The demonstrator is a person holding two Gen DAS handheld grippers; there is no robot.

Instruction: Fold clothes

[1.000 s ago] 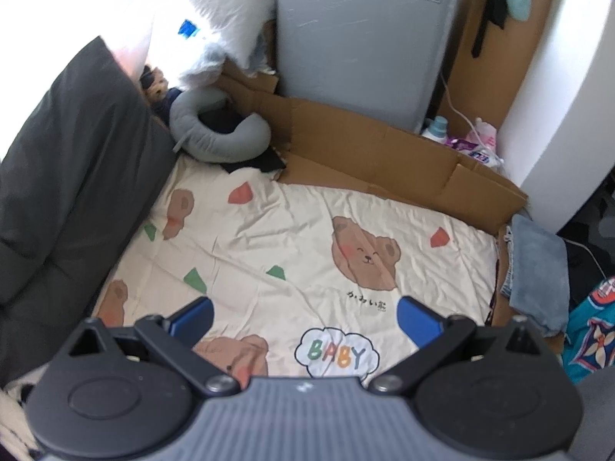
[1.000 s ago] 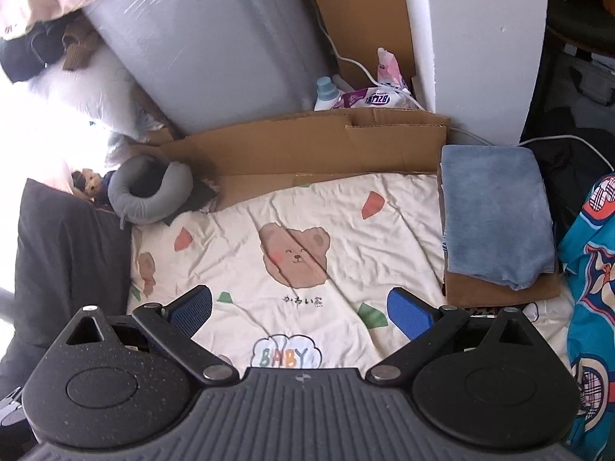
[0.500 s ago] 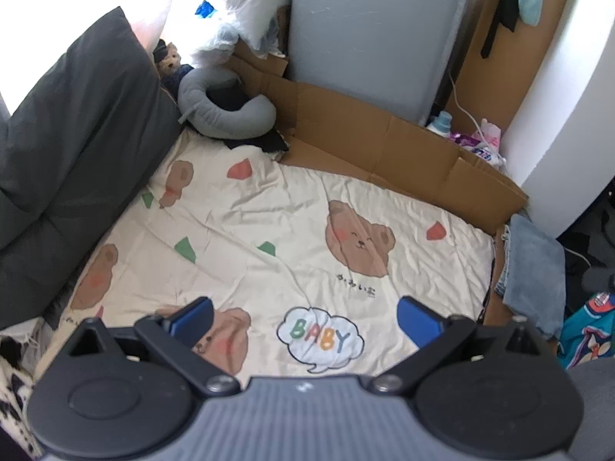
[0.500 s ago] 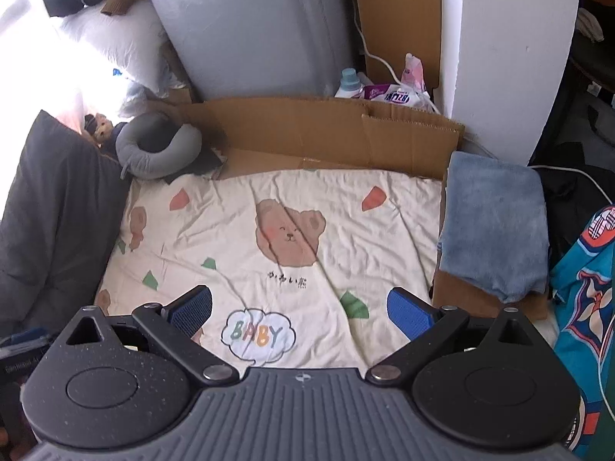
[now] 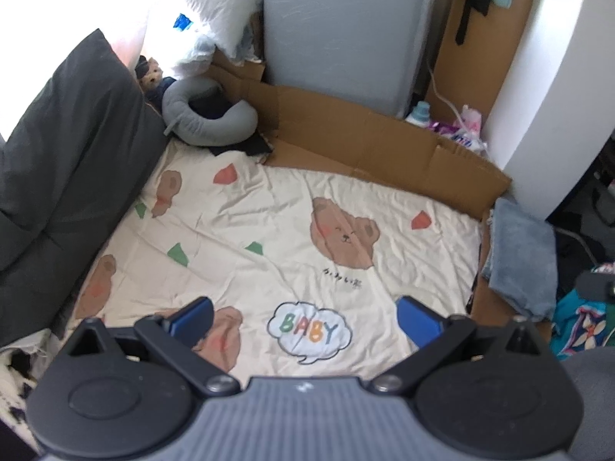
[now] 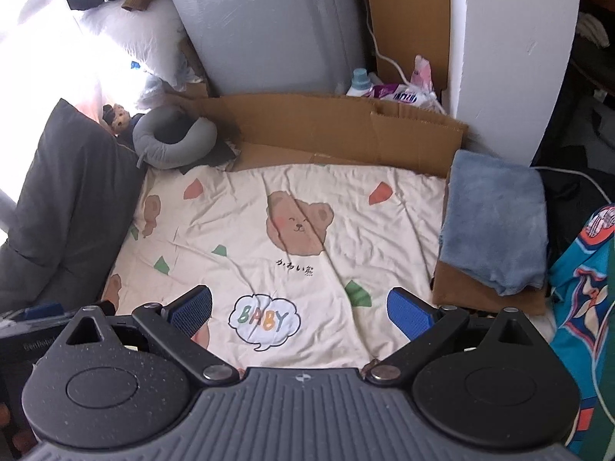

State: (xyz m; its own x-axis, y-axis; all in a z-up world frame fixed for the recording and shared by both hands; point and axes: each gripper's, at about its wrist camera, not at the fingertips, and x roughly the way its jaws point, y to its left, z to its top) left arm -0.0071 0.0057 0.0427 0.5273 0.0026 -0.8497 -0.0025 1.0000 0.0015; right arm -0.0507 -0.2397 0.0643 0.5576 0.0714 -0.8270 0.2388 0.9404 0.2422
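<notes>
Both tools idle, nothing gripped. Left tool (image 5: 305, 317) jaws spread wide, empty, hanging over the near part of the bear-print sheet (image 5: 269, 230). Right tool (image 6: 301, 307) same: wide, empty, over the same sheet near the "BABY" cloud print (image 6: 263, 320).

Step, as I read it: pre-grasp, picking the next garment. No cloth is laid out on the sheet for folding.

Candidates:
- teal patterned garment (image 6: 584, 299), near right, off the sheet's edge, bunched. Looks unfolded, likely the next item. Only partly in frame, so I can't tell its shape or where the hems are.
- grey-blue folded cloth (image 6: 496, 219), a bit farther, sitting on the cardboard (image 6: 326, 126) just beside the sheet's right edge. Already looks folded, so probably done.

Next move calls for: right tool swings right to the teal garment, pinches one layer at an edge, drags it onto the sheet; left tool takes a second corner to spread it flat.

Farther back, not task related: dark grey cushion (image 5: 65, 146) along the left, grey neck pillow (image 5: 203, 123) at the far left corner, grey wrapped panel (image 5: 338, 30) upright behind the cardboard.
</notes>
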